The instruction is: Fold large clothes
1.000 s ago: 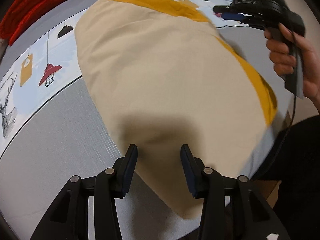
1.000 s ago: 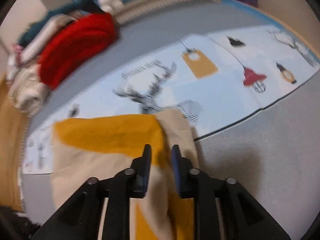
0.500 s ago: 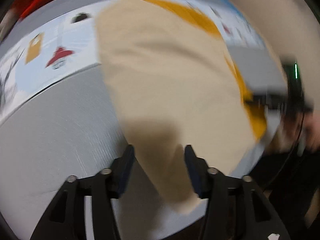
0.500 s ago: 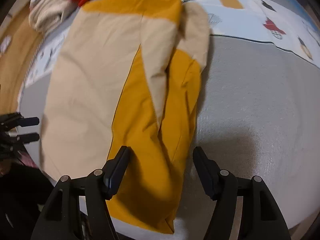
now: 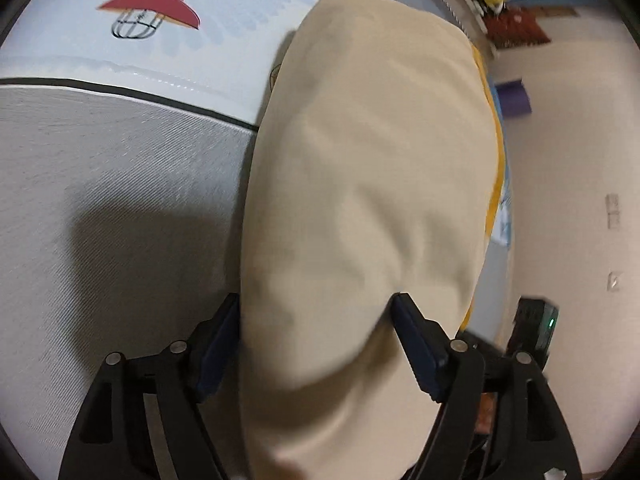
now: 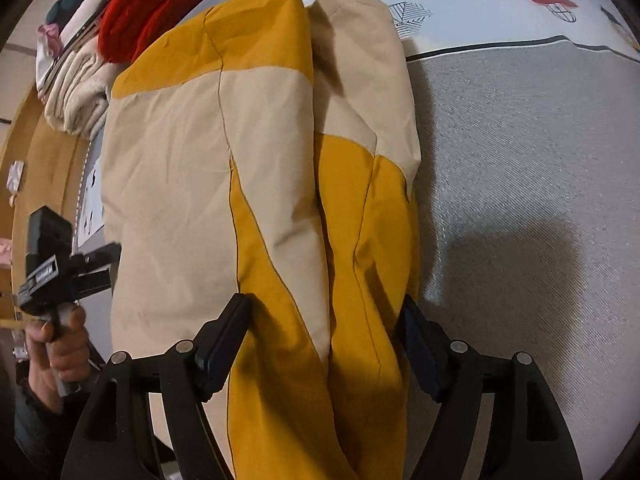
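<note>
Clearly both tongs stand spread, their jaws having just been opening, and neither pinches anything. The left gripper point(image 5: 318, 336) hovers at the near end of the padded beige and mustard jacket point(image 6: 256, 168), whose cloth bulges up between the wide jaws without being pressed. The right gripper point(image 6: 324, 336) straddles the folded-in sleeve point(image 6: 368, 200) near the hem in the same way. The jacket lies lengthwise on the grey mat point(image 6: 520, 160), its far end reaching the printed blue sheet point(image 5: 224, 36). Puffy cloth may spring back once released, and a shallow bite on only the top layer could drag the fold askew.
</note>
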A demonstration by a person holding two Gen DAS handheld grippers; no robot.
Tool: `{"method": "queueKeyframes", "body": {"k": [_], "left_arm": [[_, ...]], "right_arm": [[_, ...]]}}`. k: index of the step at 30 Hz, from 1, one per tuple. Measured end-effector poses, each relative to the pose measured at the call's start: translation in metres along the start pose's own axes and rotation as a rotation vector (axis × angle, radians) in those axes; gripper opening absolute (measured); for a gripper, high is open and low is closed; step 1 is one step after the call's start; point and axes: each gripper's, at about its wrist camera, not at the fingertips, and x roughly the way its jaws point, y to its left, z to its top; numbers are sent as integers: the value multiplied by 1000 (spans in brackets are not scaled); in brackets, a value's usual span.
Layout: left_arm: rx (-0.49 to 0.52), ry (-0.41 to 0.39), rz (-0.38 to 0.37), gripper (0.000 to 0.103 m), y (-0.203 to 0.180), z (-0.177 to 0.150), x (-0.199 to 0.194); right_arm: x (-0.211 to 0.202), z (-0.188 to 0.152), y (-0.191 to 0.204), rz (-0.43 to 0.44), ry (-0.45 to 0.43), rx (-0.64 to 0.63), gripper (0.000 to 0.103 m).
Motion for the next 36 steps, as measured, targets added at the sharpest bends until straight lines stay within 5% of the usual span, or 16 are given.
{"method": "queueKeyframes", "body": {"k": [2,5,8,15,23,25,29,32,36], "left_arm": [[-9,-22,-12,71,-1,4,4],[52,-90,8,54,-16,9,0],[103,-156,22,44,-29,18,-17],[56,-303,64,42,-11,46,-66],[8,-332,186,41,12,51,-97],[65,-314,202,41,3,49,-104],[310,-143,260,41,-25,24,-86],[502,-62,350,41,-40,-11,-70],[609,2,466,43,-35,-50,-53]], "right_arm": [[-5,-2,-4,22,-12,-5,58],[-9,-1,3,46,-49,17,35],[-15,2,11,58,-96,1,25],[-17,33,50,121,-205,-36,19],[4,40,74,39,-152,-73,25],[0,37,68,12,-158,-55,28],[-28,26,59,-47,-212,-59,32],[-44,13,72,8,-203,-134,35],[-44,-21,102,-36,-149,-344,44]]}}
